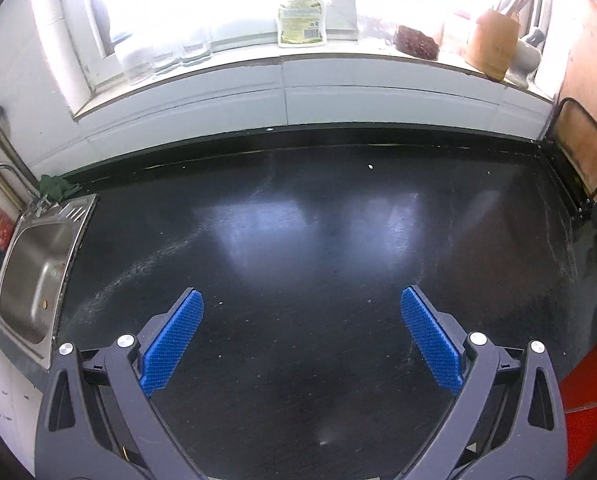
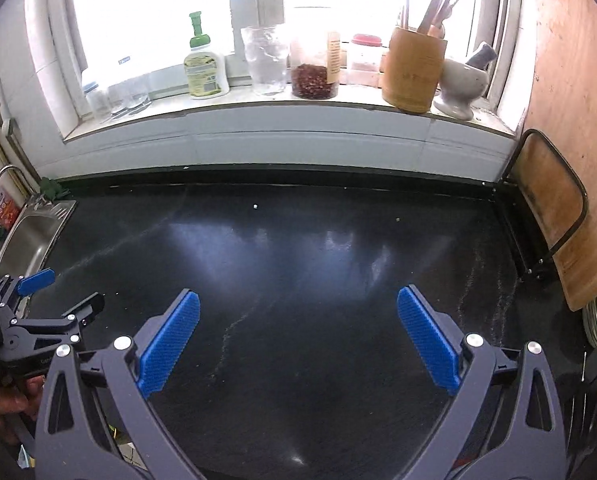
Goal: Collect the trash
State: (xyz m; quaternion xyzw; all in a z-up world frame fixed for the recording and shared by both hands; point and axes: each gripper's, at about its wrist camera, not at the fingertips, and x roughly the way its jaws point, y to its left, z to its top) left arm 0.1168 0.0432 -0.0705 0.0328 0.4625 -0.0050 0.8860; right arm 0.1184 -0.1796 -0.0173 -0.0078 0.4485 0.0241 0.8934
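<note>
**2 grippers empty, almost no trash in sight**

We hold the left gripper (image 1: 301,310) and right gripper (image 2: 297,310) released, jaws spread wide, low over the black counter (image 2: 298,264), probably scanning. The only trash we see is a white crumb (image 2: 255,205) at 12 o'clock, near the back edge, well apart from both. Sink (image 1: 30,280) at 9 o'clock. Cutting board (image 2: 550,208) leans at 3 o'clock, likely kept out of the way.

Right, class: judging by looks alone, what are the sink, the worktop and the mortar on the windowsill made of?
Sink: likely stainless steel, brushed grey with soft metallic sheen. Worktop: a glossy black hard surface, perhaps stone or laminate; it mirrors the window and shows pale scuffs. Mortar: looks like pale stone or ceramic, matt, thick-walled.
</note>
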